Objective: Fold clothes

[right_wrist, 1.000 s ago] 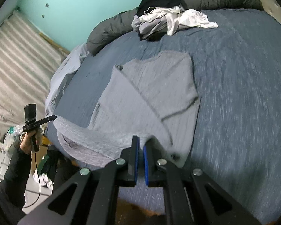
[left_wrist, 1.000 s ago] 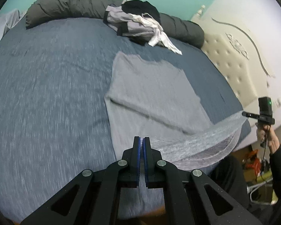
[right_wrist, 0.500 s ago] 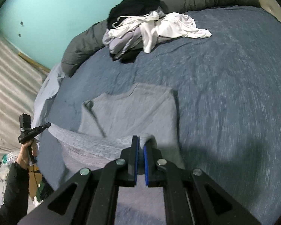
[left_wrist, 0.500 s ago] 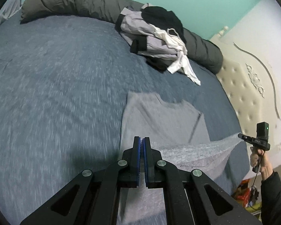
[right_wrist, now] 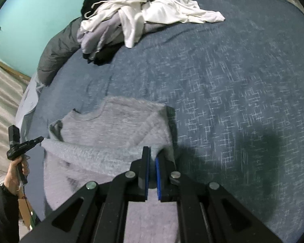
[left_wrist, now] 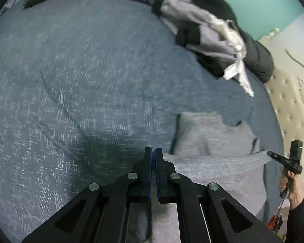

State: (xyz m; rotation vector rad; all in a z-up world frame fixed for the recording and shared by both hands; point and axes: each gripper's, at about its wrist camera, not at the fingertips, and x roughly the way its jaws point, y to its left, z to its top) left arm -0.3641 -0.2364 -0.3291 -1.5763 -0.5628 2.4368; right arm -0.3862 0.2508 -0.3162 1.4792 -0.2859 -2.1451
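Observation:
A light grey knit sweater (left_wrist: 212, 133) lies flat on the blue bedspread (left_wrist: 81, 81), neckline toward the far side. Its lower hem is lifted and stretched taut between both grippers, doubled over the body. My left gripper (left_wrist: 153, 150) is shut on one hem corner. My right gripper (right_wrist: 153, 151) pinches the other corner, its jaws starting to open with the cloth still between the pads. In the right wrist view the sweater (right_wrist: 115, 125) reaches across to the left gripper (right_wrist: 40, 138). The left wrist view shows the right gripper (left_wrist: 270, 153) at the hem's far end.
A heap of white, lilac and black clothes (right_wrist: 135, 14) sits at the far side of the bed, against a rolled dark grey duvet (right_wrist: 54, 54). A tufted cream headboard (left_wrist: 289, 101) stands on the right. Broad bare bedspread (right_wrist: 233, 101) lies beside the sweater.
Both grippers have carried the hem forward and down over the sweater toward its neckline. Less of the sweater's body shows now, and the clothes heap looks closer.

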